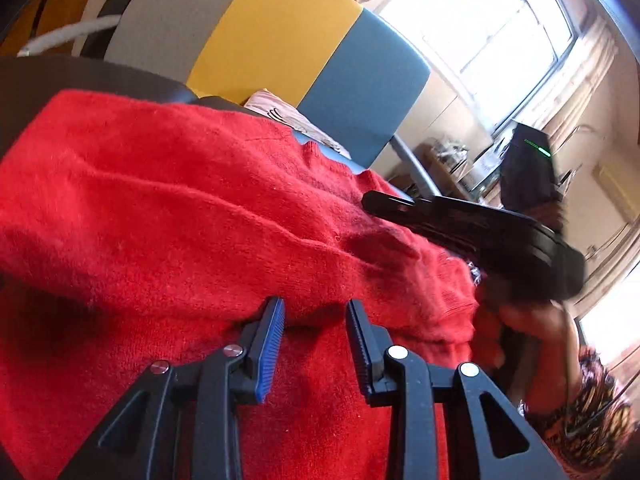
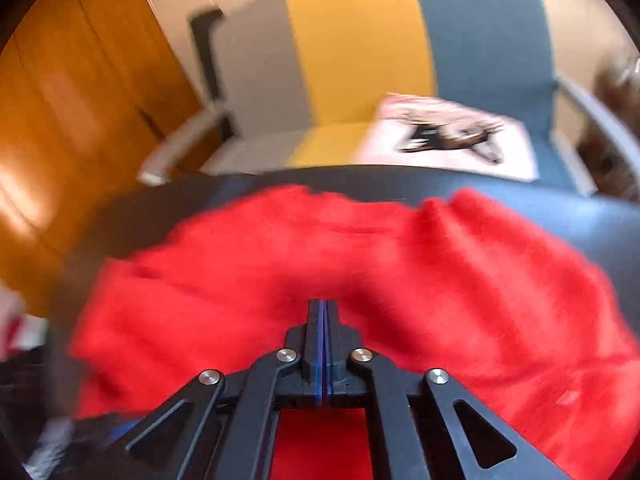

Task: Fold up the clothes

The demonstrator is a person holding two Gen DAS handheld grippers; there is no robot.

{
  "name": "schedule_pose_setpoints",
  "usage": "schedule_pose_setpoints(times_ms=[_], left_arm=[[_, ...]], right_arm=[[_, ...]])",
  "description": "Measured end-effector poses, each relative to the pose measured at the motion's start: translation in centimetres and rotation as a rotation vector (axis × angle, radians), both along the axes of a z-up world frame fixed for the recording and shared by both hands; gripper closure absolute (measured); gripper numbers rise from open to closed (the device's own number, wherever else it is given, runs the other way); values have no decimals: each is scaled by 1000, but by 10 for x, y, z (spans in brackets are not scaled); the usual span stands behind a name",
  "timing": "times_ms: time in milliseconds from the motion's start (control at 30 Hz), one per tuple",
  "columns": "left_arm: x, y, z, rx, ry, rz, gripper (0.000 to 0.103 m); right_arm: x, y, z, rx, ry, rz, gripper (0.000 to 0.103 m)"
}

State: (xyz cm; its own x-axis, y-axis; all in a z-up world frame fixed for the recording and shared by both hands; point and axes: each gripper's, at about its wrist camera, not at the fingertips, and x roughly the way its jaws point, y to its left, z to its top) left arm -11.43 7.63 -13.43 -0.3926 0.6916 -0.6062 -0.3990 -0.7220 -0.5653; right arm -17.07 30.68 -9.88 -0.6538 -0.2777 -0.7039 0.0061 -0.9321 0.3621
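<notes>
A red knitted sweater (image 1: 180, 208) lies rumpled on a dark table (image 1: 80, 76) and fills most of both views (image 2: 360, 264). My left gripper (image 1: 316, 312) is open, its fingers straddling a raised fold of the sweater. My right gripper (image 2: 323, 308) has its jaws pressed together over the sweater; whether cloth is pinched between them is hidden. The right gripper also shows in the left wrist view (image 1: 460, 220) as a black body at the sweater's right side, held by a hand (image 1: 532, 320). The right wrist view is motion-blurred.
A grey, yellow and blue bench seat (image 2: 360, 48) stands behind the table, with a folded pink printed garment (image 2: 452, 136) on it. A wooden wall (image 2: 60, 100) is at the left. A window (image 1: 500, 28) and a cluttered counter (image 1: 460, 156) are at the right.
</notes>
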Motion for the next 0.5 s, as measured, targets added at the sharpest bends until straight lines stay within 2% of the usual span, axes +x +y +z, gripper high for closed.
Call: schedule_pose_setpoints(times_ms=[67,100,133,200,233,300,433,500], left_arm=[[3,0,2,-7,6,0,71],[5,0,3,-14,10,-1,71],[4,2,3,-18,12,-1,71],[3,4,2,-22,14,-1,71],[3,4,2,-23,15,-2,71],[3,6,1,-25,16,-6,71],[3,14,1,-50,25,-33,72],[2,15,-1,-42,24,-37,72]], right_arm=[[5,-12,2,56,-3,49,48],[3,-17,-1,69,-19,71,44],[0,-21,-6,76,-39,92,46],[-7,-30,-14,115,-70,130,87],[-9,-35,-15,174,-69,140,95],[-9,-38,-11,238,-55,115,96],[-13,-31,0,328,7,-15,100],[-22,-30,-18,327,-39,-15,100]])
